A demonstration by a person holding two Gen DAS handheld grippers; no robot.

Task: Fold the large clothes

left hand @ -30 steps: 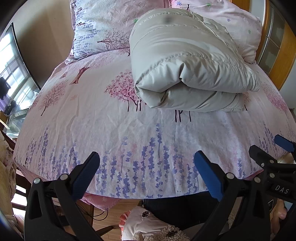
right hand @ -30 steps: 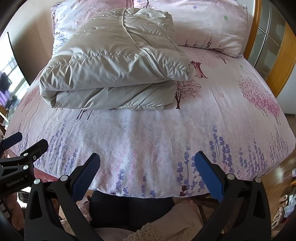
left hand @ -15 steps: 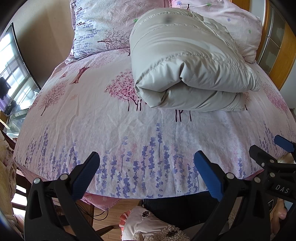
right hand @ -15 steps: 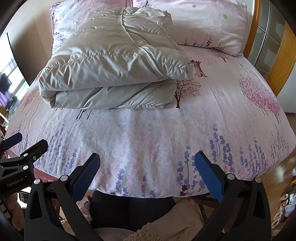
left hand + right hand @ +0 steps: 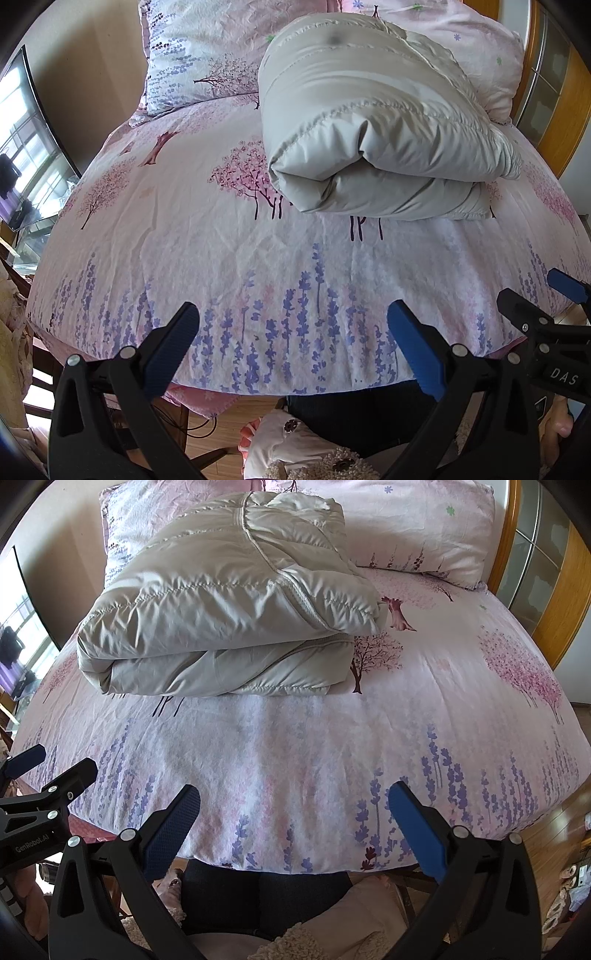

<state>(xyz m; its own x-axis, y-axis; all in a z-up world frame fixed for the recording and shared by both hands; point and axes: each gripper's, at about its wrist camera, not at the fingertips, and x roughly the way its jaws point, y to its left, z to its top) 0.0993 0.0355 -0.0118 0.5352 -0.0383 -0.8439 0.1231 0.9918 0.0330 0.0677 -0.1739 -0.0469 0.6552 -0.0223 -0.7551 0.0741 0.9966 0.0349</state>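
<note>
A: Where's the garment?
B: A puffy, pale grey quilted jacket (image 5: 221, 605) lies folded on the floral pink bedsheet (image 5: 424, 709), near the pillows.
A: The grippers?
B: Left gripper (image 5: 291, 339) and right gripper (image 5: 293, 819) hang spread and empty at the sheet's near edge. Folding looks finished; only tidying might remain.

Floral bed (image 5: 424, 716), folded jacket (image 5: 229, 602), apparently two pillows (image 5: 417, 524)

The folded jacket (image 5: 229, 602) lies on the bed (image 5: 295, 746), toward its head, with two pillows (image 5: 413, 528) behind it (one partly hidden by the jacket). The left gripper (image 5: 291, 332) and right gripper (image 5: 293, 812) hang over the near edge, well apart from the jacket, left beside right, with bare sheet between
</note>
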